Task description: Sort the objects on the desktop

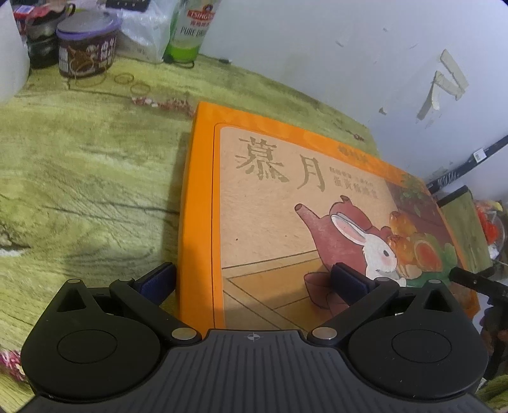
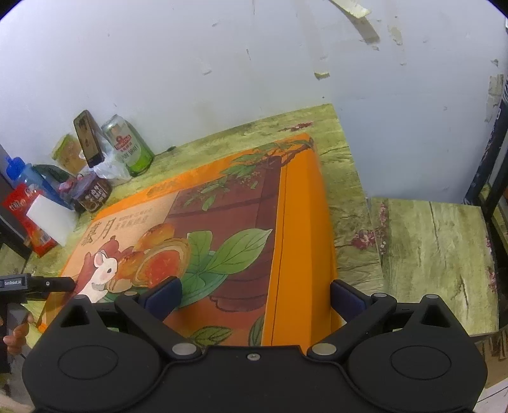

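Your left tool (image 1: 254, 279) is spread wide, astride the near left corner of the orange gift box (image 1: 285, 203): one finger hangs off the box's left side over the worktop (image 1: 79, 174), the other is over the lid. Nothing gripped. Your right tool (image 2: 255, 297) is just as wide, astride the box's (image 2: 222, 228) right edge, one finger over the lid art, one beside the orange side wall. Nothing gripped there either. Contact with the box: can't tell in either view.

The box lies flat on the worktop (image 2: 349, 197), close to the wall.

Left view only: rubber bands (image 1: 131, 82) loose on the worktop beyond the box, near a purple-lidded tub (image 1: 87, 47). The beer can (image 1: 190, 28) is cut off at the top here.

Right view only: the whole can (image 2: 128, 146), a phone (image 2: 88, 138) propped upright, a blue bottle (image 2: 27, 178), a red packet (image 2: 27, 219), a white block (image 2: 50, 219), and a lower surface (image 2: 435, 260) to the right of the worktop. Your left tool's tip (image 2: 47, 283) pokes in at the left edge, with your hand (image 2: 17, 333) partly cropped below it.

Small print on the lid is blurred. The box's near edge is hidden behind both tool bodies.
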